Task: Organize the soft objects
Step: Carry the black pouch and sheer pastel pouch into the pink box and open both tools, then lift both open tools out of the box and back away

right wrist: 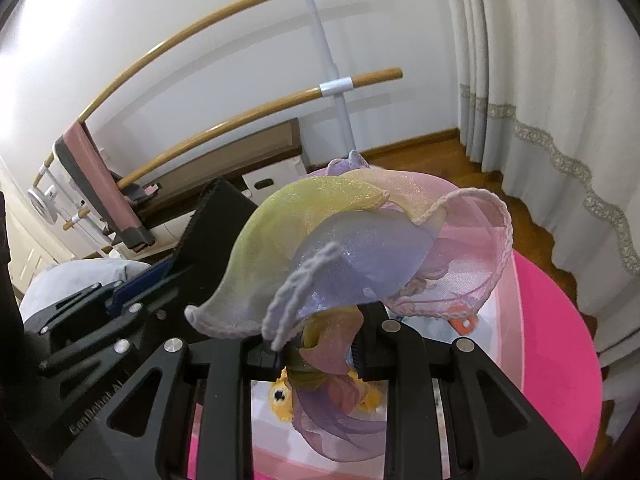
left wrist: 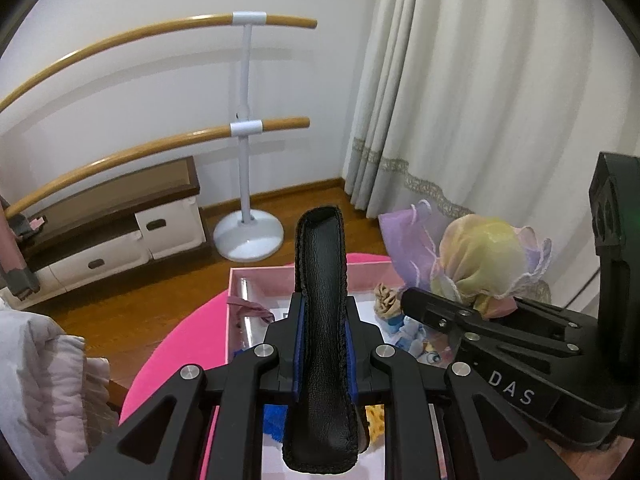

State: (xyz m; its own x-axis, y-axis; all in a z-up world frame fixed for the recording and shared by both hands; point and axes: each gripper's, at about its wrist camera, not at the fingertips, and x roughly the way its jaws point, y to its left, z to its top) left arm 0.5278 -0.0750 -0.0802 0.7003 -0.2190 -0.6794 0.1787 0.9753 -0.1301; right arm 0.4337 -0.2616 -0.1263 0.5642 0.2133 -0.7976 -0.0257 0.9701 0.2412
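Left wrist view: left gripper (left wrist: 320, 312) clamped on black leather strip (left wrist: 322, 320), held upright above pink box (left wrist: 260, 280) on pink table (left wrist: 176, 352). Right gripper (left wrist: 472, 316) just beside, pinching pastel organza scarf (left wrist: 480, 260).

Right wrist view: jaws narrow, squeezing scarf bunch (right wrist: 340, 248) w/ fabric ballooning over box; yellow plush (right wrist: 282, 398) below, prob. inside box.

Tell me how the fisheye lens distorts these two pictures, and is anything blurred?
Left wrist view: the wooden bars bow into arcs, corners are black; the black leather strip looks sharp. Right wrist view: the curtain curves; the pastel organza fabric is slightly soft.
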